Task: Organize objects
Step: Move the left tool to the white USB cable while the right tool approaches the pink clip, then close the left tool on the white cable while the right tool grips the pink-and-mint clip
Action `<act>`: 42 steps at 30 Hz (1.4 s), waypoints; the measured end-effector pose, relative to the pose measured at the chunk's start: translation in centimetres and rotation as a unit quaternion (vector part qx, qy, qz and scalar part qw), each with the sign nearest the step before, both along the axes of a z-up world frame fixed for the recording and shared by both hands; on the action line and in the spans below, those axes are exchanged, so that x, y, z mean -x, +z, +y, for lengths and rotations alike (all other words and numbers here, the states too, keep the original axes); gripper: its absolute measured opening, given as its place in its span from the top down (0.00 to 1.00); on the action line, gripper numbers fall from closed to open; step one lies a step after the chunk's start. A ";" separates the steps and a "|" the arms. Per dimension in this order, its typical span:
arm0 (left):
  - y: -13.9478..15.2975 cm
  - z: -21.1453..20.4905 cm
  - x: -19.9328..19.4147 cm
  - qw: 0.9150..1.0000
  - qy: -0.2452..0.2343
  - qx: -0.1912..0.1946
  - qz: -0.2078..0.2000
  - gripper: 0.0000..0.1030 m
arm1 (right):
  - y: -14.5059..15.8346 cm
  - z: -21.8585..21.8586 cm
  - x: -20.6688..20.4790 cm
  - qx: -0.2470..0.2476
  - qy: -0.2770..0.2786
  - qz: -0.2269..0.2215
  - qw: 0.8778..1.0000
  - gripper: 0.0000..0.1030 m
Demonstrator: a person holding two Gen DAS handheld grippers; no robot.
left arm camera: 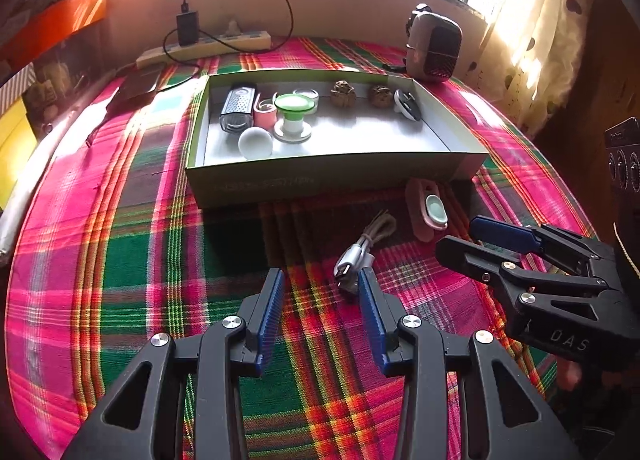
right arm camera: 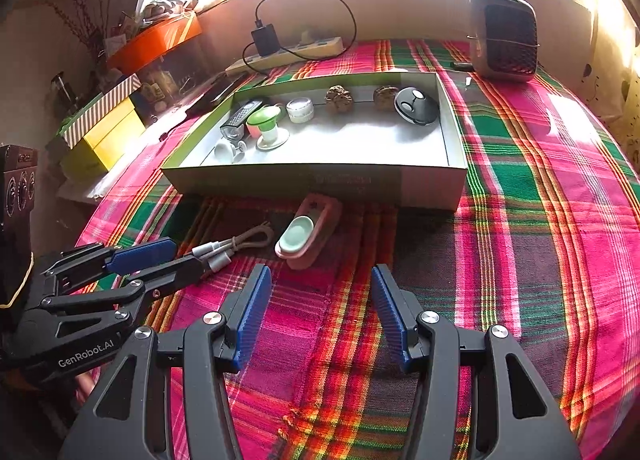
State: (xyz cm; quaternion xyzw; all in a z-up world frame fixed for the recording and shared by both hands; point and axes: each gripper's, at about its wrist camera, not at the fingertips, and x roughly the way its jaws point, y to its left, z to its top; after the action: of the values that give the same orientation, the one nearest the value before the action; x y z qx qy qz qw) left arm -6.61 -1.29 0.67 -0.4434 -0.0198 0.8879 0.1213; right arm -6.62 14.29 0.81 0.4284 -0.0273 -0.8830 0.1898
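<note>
the left gripper and right gripper both hang apart and empty near the cable and pink case, the 2 things not yet in the box.

- The cloth has pink, green and yellow checks.
- The box is pale green outside, white inside.
- The left gripper and right gripper are black with blue pads.
- The cable is silver and tan.
- The far left shelf box is orange.
</note>
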 end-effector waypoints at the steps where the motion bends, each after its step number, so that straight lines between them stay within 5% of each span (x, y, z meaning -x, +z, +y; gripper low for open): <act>1: -0.1 0.2 0.0 1.000 -0.006 -0.003 -0.001 0.65 | 0.0 -0.2 0.0 -0.004 0.000 0.001 1.000 0.48; 15: -0.3 1.7 1.5 0.997 -0.037 0.060 0.024 0.65 | 0.1 -1.2 1.5 -0.056 -0.013 0.009 0.998 0.48; 39: -0.4 -0.1 2.3 0.999 -0.009 0.036 0.023 0.82 | -0.2 -2.0 2.6 -0.104 -0.018 0.014 0.994 0.49; 42: -0.4 0.0 2.3 0.999 -0.008 0.037 0.023 0.82 | -0.1 -1.9 2.5 -0.106 -0.022 0.017 0.994 0.62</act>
State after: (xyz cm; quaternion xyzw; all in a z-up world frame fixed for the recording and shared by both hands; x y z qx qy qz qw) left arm -8.90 -1.26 0.30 -0.4272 0.0187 0.8970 0.1122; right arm -9.12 12.40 0.70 0.4303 0.0601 -0.8921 0.1239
